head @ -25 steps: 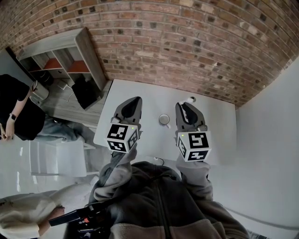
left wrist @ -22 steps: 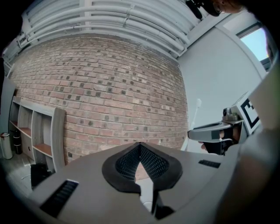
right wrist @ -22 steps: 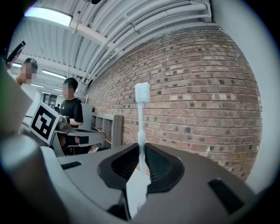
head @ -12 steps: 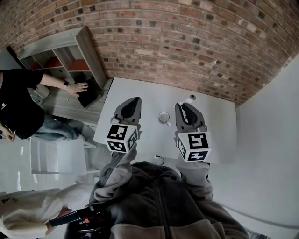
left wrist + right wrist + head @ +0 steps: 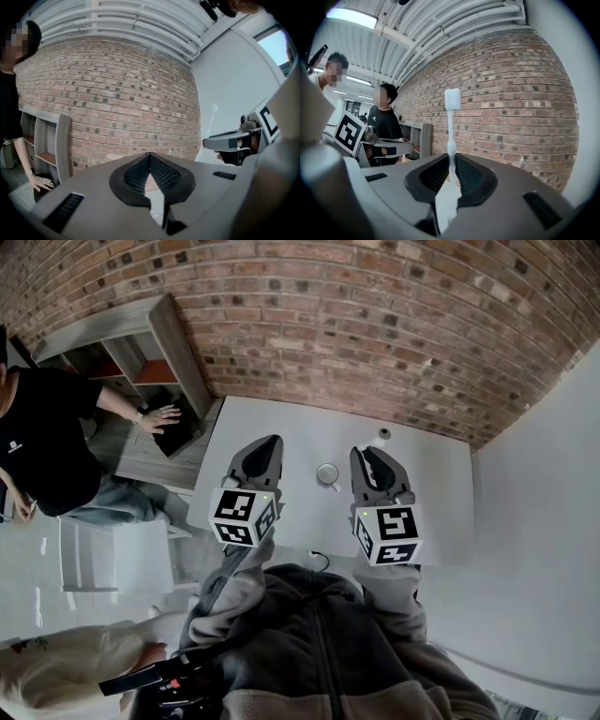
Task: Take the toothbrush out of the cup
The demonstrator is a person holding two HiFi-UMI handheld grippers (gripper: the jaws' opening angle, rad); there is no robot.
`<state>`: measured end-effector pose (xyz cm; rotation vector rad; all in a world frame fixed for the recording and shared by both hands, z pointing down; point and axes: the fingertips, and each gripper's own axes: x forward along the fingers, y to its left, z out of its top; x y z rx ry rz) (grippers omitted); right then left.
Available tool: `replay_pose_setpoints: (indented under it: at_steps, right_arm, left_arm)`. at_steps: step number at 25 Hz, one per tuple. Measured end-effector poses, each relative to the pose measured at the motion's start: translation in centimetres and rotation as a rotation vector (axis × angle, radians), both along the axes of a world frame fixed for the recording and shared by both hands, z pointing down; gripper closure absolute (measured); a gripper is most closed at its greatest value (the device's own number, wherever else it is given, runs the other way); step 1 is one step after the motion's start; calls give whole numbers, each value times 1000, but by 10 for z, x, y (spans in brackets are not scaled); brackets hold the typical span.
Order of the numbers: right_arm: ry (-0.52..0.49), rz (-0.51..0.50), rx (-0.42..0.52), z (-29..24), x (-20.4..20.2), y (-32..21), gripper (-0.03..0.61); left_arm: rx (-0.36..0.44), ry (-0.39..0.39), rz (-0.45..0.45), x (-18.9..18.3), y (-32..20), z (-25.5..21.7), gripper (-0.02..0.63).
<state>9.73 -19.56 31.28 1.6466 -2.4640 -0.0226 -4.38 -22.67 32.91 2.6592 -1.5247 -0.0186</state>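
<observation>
A white cup (image 5: 328, 475) stands on the white table (image 5: 431, 474) between my two grippers. In the head view my right gripper (image 5: 371, 454) is just right of the cup, with the white toothbrush (image 5: 382, 436) sticking out beyond its tips. The right gripper view shows the toothbrush (image 5: 451, 136) upright, bristle head on top, with the right gripper (image 5: 451, 176) shut on its handle. My left gripper (image 5: 271, 442) hovers left of the cup. Its jaws (image 5: 150, 157) are shut with nothing between them. From the left gripper view the toothbrush (image 5: 212, 119) rises above the right gripper (image 5: 229, 140).
A brick wall (image 5: 375, 324) runs behind the table. A wooden shelf unit (image 5: 141, 362) stands at the left, where a person in black (image 5: 42, 446) rests a hand on a dark object. Another person (image 5: 56, 681) is at the lower left.
Both grippers and the toothbrush have hardly moved. The person in black has stepped closer and reached a hand to the shelf.
</observation>
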Motion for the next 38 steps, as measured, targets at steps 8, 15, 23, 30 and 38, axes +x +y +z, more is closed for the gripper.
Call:
replay_pose_setpoints:
  at_steps: [8,15,23,30,38]
  right_arm:
    - [2,2,-3,0,2,-2,532]
    - [6,1,2,-2,3,-5,532]
    - [18,0,5,-2,3,-9,532]
    - [17,4,4,-1,1,-11,532]
    - [18,12,1,0,0,-13,532]
  left_arm:
    - [-5,1,4,3,-3,1,611]
    - [-7,-1,8,6,-6,1,611]
    - [-10,-3,13,8,-11,3,611]
    - [-17,-1,21,8,-14,5,611]
    - [-25,1,29,6,-17,8,611]
